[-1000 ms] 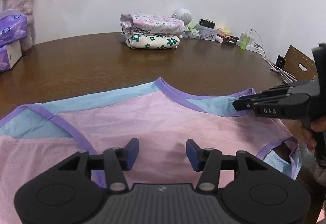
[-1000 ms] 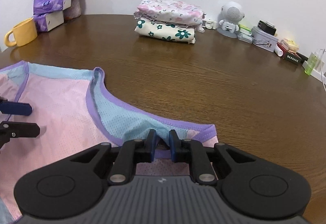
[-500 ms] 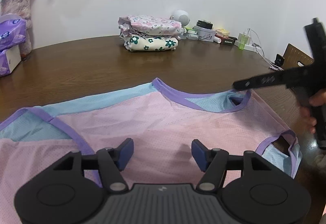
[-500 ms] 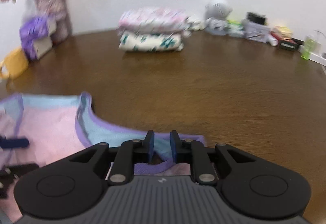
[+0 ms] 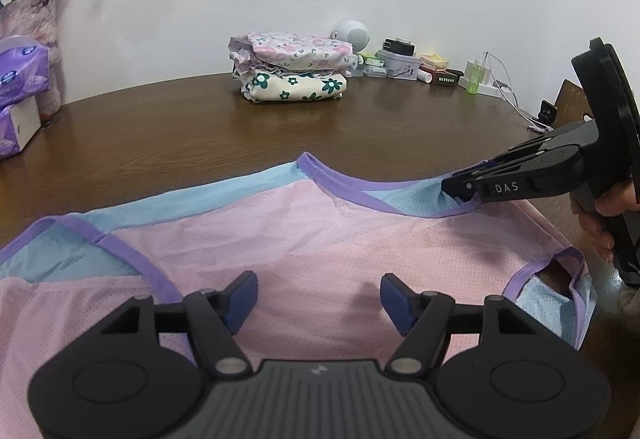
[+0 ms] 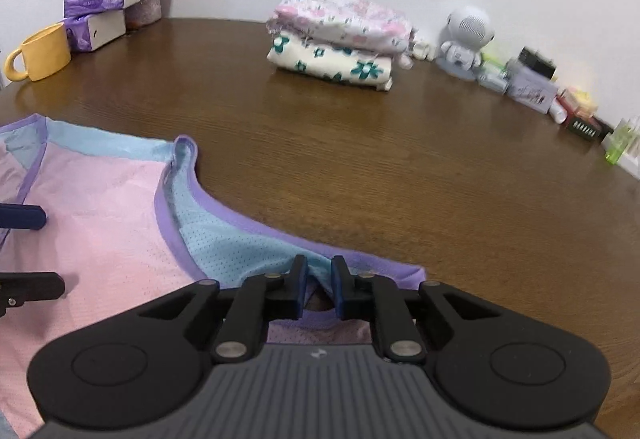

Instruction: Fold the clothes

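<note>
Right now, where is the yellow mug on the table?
The yellow mug shows only in the right wrist view, at the far left of the wooden table, right beside the purple tissue packs and far from the pink shirt.

The pink top (image 5: 320,247) is running off the left wrist view's left edge; small clutter (image 6: 536,87) along the table's (image 6: 400,167) far edge is blurring.
</note>
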`<state>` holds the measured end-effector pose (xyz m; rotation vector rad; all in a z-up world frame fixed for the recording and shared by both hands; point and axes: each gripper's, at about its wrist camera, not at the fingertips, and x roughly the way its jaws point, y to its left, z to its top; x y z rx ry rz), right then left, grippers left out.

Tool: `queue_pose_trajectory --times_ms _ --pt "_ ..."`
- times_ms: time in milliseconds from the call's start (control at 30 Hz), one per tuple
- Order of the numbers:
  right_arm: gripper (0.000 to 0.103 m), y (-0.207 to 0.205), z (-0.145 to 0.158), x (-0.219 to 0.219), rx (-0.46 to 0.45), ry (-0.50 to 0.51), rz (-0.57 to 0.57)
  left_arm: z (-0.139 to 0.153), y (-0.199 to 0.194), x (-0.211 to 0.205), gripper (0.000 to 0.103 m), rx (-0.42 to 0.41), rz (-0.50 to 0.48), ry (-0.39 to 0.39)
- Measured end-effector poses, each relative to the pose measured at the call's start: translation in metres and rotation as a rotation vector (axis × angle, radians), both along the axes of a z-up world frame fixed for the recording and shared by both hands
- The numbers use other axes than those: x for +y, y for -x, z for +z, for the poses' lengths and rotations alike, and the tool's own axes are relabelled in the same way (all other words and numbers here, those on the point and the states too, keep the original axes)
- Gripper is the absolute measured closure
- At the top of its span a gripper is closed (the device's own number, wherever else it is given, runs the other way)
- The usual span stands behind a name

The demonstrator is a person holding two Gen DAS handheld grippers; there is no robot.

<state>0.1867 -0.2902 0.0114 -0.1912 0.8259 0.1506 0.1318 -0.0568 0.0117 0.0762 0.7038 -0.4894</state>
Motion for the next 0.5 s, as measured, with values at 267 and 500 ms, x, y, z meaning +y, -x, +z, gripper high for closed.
queue_pose_trajectory --times_ms 267,500 --pt "0.092 0.006 0.006 0.0 -0.011 -0.002 0.007 0.014 -0.022 -0.005 0.038 0.061 0.09 0.055" --pt "0.092 0.008 0.007 -0.006 -0.012 -0.038 0.018 0.023 -0.052 -0.046 0.038 0.022 0.141 0.048"
